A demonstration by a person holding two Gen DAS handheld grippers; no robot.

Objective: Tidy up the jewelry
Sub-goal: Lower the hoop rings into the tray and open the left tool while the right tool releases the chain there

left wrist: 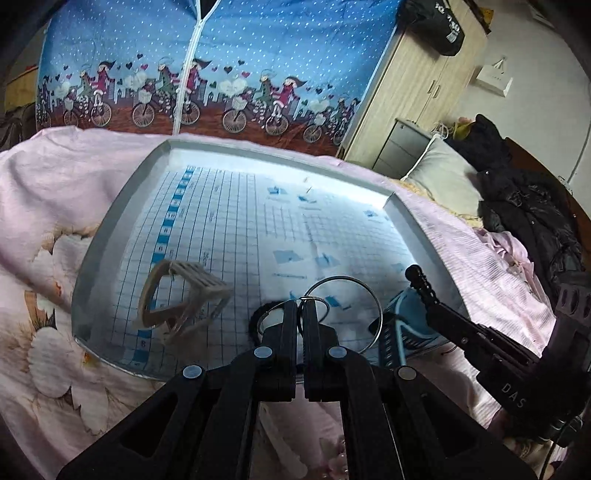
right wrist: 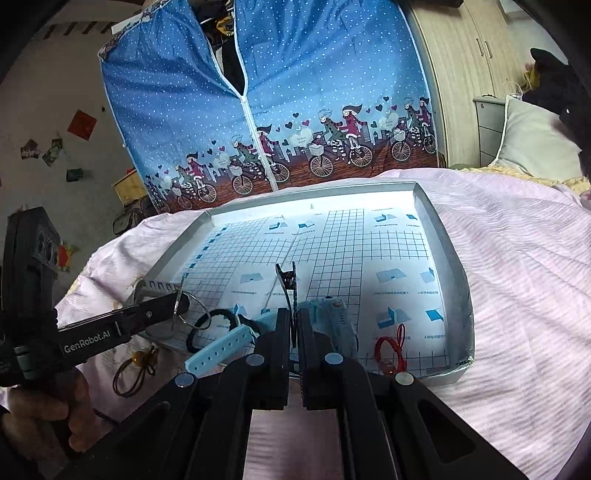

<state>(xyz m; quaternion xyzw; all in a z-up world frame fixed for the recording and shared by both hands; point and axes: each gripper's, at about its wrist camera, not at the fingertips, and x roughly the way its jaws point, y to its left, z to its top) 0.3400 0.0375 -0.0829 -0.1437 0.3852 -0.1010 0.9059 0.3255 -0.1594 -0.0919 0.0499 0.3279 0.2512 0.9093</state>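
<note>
Left gripper (left wrist: pixel 300 310) jaws clench thin silver rings (left wrist: pixel 343 306); right gripper (right wrist: pixel 294 325) grips a black toothed clip (right wrist: pixel 287 284).

Behind the bed you're looking at a blue fabric wardrobe (left wrist: pixel 221 55) w/ white dots and a cyclist print along the bottom; its zip is standing partly open at the top in the right wrist view (dark clothes showing thru). A pink floral bedsheet (left wrist: pixel 55 221) is lying rumpled under everything. To your right, a wooden cabinet (left wrist: pixel 417 92) is standing beside the wardrobe, w/ a black bag (left wrist: pixel 439 26) sitting on top. A grey pillow (left wrist: pixel 443 177) is resting near a heap of black clothing (left wrist: pixel 528 206). On the left wall, paper cutouts (right wrist: pixel 55 147) are hanging, incl. a red one.
</note>
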